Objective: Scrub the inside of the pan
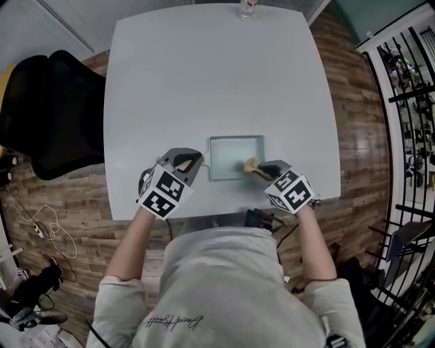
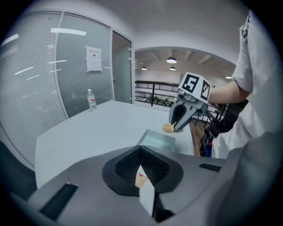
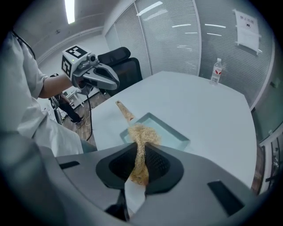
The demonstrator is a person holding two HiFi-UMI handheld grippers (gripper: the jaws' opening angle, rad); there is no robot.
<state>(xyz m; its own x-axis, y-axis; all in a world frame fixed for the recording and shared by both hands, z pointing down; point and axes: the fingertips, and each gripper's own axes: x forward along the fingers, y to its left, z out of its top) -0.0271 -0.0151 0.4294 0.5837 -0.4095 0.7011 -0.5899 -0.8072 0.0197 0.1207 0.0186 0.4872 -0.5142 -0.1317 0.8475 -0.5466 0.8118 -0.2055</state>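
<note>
Pan [image 1: 228, 160] near front edge of white table [image 1: 204, 75]; R gripper [image 1: 262, 170] pinching fibrous scrubber [image 1: 252, 165] over pan's right side; L gripper [image 1: 190, 163] jaws pressed together, beside pan's left; bottle [image 1: 248, 8] at far edge; wood floor [image 1: 353, 122].

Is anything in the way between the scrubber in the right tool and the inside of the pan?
Nothing visible. The pan is bare inside, the scrubber in the right tool hangs over its near right part, and the shut left tool is off to its left.
</note>
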